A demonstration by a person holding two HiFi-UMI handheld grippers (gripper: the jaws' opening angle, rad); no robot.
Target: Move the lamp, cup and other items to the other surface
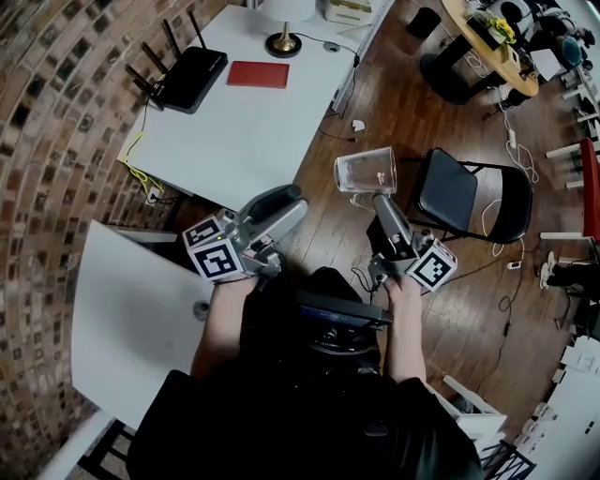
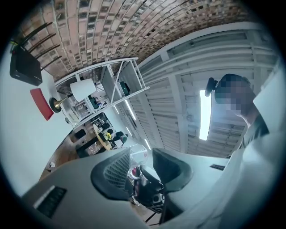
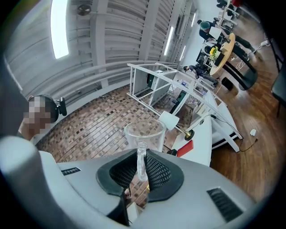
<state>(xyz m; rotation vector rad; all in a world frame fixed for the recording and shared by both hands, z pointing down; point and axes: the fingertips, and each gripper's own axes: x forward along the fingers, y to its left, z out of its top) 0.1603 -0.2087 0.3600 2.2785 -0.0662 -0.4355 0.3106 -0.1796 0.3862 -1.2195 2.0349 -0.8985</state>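
Plainly empty, the clear cup (image 1: 366,172) hangs over the wooden floor (image 1: 394,103). Its handle is clamped between the pads of the right tongs (image 1: 382,200), and its body sits just beyond their tips. The left tongs (image 1: 292,202) stand apart, holding nothing. A lamp (image 1: 284,23), a router (image 1: 187,75) and a red book (image 1: 258,74) sit on the far white table (image 1: 234,131), well apart from both tongs.
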